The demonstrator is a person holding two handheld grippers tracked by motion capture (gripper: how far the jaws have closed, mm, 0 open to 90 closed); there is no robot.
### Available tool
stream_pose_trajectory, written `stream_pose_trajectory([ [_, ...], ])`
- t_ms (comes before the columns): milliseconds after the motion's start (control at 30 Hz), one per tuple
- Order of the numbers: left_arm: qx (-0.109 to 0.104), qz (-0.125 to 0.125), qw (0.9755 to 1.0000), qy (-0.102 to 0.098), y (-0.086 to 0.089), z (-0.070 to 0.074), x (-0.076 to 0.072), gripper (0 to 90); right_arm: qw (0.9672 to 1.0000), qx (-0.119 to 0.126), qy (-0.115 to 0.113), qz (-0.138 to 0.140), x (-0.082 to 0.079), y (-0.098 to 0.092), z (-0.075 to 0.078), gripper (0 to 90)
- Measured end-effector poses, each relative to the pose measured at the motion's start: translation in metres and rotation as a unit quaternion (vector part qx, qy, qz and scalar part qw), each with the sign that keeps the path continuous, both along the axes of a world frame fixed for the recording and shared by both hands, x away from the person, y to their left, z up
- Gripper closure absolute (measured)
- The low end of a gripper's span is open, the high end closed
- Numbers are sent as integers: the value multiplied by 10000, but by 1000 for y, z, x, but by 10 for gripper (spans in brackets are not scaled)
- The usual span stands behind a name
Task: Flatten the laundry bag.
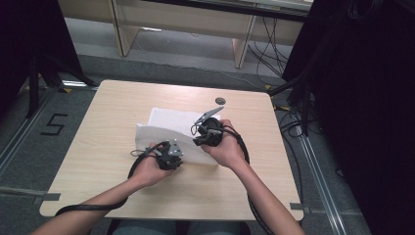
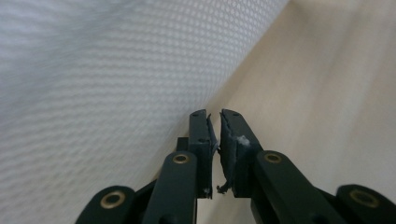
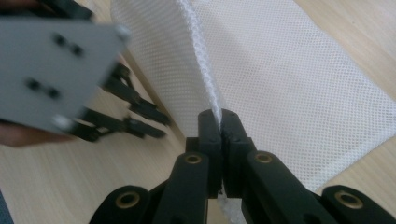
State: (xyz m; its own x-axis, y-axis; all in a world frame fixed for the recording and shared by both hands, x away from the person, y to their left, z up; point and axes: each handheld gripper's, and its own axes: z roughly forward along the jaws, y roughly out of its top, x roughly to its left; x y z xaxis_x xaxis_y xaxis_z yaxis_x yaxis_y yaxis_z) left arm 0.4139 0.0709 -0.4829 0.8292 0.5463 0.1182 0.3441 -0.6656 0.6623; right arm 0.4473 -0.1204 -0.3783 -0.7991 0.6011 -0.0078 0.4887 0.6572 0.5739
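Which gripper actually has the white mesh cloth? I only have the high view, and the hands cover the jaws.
Observer: The right gripper is shut on the white mesh cloth, pinching a raised fold of it.
Operator: And the left one?
Observer: The left gripper holds nothing; there is a narrow gap between its jaws, which sit beside the cloth's edge over the table.
Operator: Is the cloth flat beyond the pinch?
Observer: No, the fold runs away from the right gripper as a ridge, with the mesh sloping down to the table on both sides.
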Motion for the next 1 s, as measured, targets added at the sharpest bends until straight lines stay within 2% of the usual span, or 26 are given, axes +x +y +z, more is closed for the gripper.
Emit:
stream_pose_trajectory([
  [67, -20, 47, 10000, -15, 21, 7, -10, 817, 10000, 17, -35, 90, -2, -1, -2, 897],
  [100, -20, 47, 10000, -15, 21, 7, -10, 817, 10000, -28, -13, -17, -5, 0, -1, 897],
  [167, -15, 144, 9999, -62, 37, 10, -15, 814, 9999, -32, -92, 66, -6, -1, -3, 897],
  [200, 7, 243, 9996, -118, 53, 12, -20, 814, 10000, -51, -42, 23, -8, 0, -3, 897],
  [233, 7, 243, 9996, -118, 53, 12, -20, 813, 10000, -51, -42, 23, -8, 0, -3, 897],
  [267, -35, 352, 9993, -103, 69, 13, -26, 812, 9999, -78, -60, 87, -10, 0, -5, 897],
  [300, -35, 352, 9993, -103, 69, 13, -26, 811, 9999, -78, -60, 87, -10, 0, -5, 897],
  [400, -76, 533, 9985, -66, 95, 15, -35, 804, 9999, -88, 9, 110, -16, 1, -7, 897],
  [433, -76, 533, 9985, -66, 95, 15, -35, 801, 9999, -88, 9, 110, -16, 1, -7, 897],
  [500, -80, 619, 9980, -58, 106, 15, -40, 798, 9998, -124, -12, 125, -18, 1, -8, 896],
  [533, -99, 685, 9976, -38, 113, 15, -44, 794, 9998, -91, 70, 141, -21, 2, -10, 897],
  [567, -112, 703, 9975, -2, 116, 15, -45, 792, 9997, -145, -18, 176, -21, 1, -10, 897],
  [733, -55, 810, 9967, -5, 127, 14, -50, 783, 9998, -164, 58, 120, -24, 2, -11, 897],
  [767, -77, 846, 9964, 41, 129, 13, -51, 781, 9998, -132, 103, 140, -25, 2, -11, 896],
  [833, -110, 906, 9958, 84, 133, 11, -52, 773, 9993, -144, -34, 334, -24, 2, -13, 896],
  [867, -86, 946, 9954, 79, 138, 11, -52, 764, 9996, -140, 38, 229, -26, 2, -12, 896],
  [967, -153, 1027, 9945, 103, 142, 12, -50, 742, 9997, -128, 132, 186, -30, 2, -13, 896],
  [1000, -153, 1027, 9945, 103, 142, 12, -50, 733, 9996, -118, 45, 252, -29, 2, -13, 896],
])
